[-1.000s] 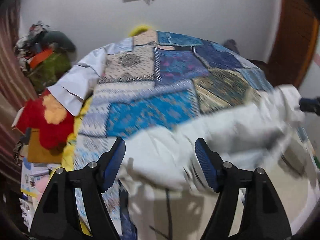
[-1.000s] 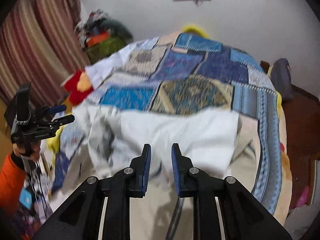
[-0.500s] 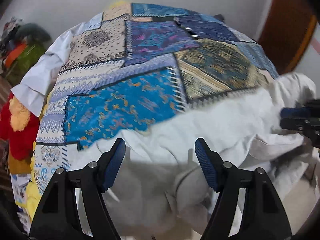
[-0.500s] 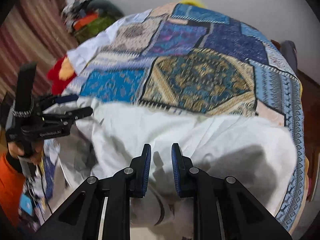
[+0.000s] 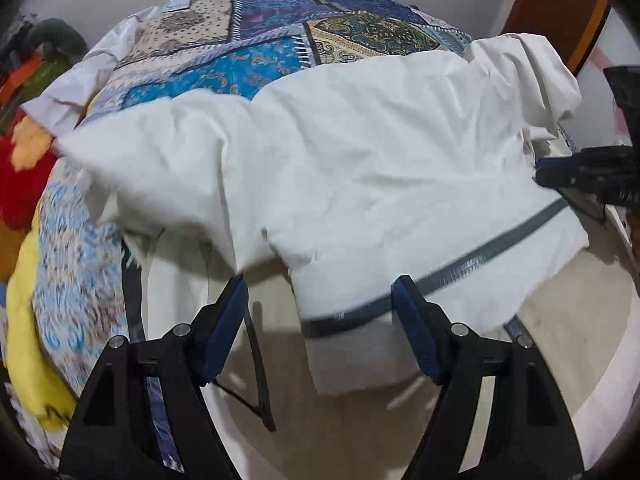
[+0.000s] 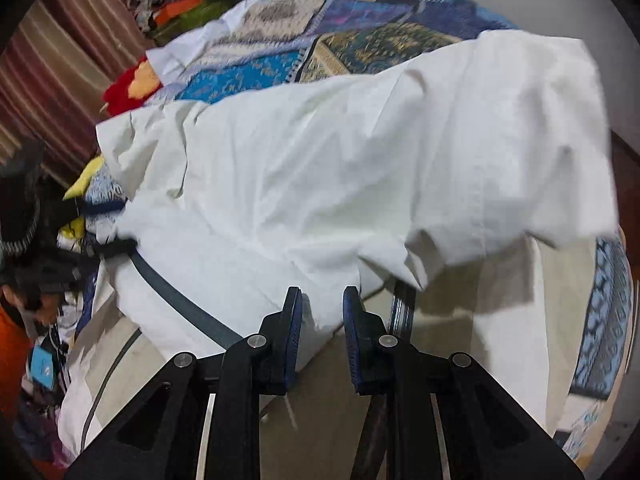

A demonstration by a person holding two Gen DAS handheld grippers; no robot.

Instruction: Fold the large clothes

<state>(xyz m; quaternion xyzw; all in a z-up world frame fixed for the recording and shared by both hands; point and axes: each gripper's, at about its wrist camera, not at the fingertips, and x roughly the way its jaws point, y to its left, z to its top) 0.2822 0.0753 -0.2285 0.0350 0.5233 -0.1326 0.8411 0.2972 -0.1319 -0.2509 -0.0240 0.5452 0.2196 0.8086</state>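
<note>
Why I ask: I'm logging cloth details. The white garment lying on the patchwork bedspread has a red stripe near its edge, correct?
Not quite. The stripe is dark grey, not red, as the left wrist view shows. The rest holds: the white garment does lie on the patchwork bedspread.

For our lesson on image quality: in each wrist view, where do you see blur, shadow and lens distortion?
Left wrist view: the bedspread smears at the left edge; the white garment casts a shadow just ahead of the left gripper; fisheye bows the bed. Right wrist view: the garment's right edge is blurred, shadow lies under its hem, and corners go black.
</note>
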